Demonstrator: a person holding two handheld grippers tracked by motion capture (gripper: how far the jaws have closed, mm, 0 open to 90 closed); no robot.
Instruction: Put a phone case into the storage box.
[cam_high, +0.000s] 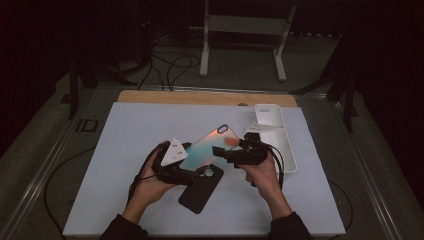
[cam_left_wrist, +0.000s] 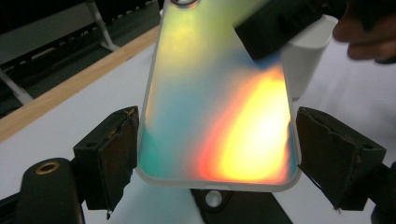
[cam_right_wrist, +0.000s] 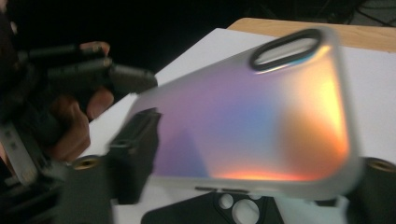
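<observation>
The left hand-held gripper (cam_high: 186, 161) in the high view had its jaws closed on the near end of a shiny rainbow phone case (cam_high: 210, 146). The case was lifted off the table (cam_high: 125, 150) and tilted up toward the far right. The right hand-held gripper (cam_high: 220, 151) was at the case's right edge. A black phone case (cam_high: 200, 190) lay flat on the table just under our hands. A white tray (cam_high: 277, 137) sat near the right edge of the table.

In the left gripper view, the left hand-held gripper (cam_left_wrist: 217, 154) had one black pad on each long side of the rainbow phone case (cam_left_wrist: 219, 107). Both pads touched it, so it was held firmly. A jaw of the right hand-held gripper (cam_left_wrist: 275, 25) lay across the top right of the case.

In the right gripper view, the right hand-held gripper (cam_right_wrist: 247, 177) was about half open. The rainbow phone case (cam_right_wrist: 252, 121) sat between its jaws. The left pad (cam_right_wrist: 137, 149) looked close to the case edge, but the picture was blurry, and we could not tell if the jaws pressed on it yet.

We think we were at the step of passing the case from one gripper to the other, or holding it with both. Next, the right jaws would need to close all the way on the case. The left one should keep holding until then, so the case does not drop.
</observation>
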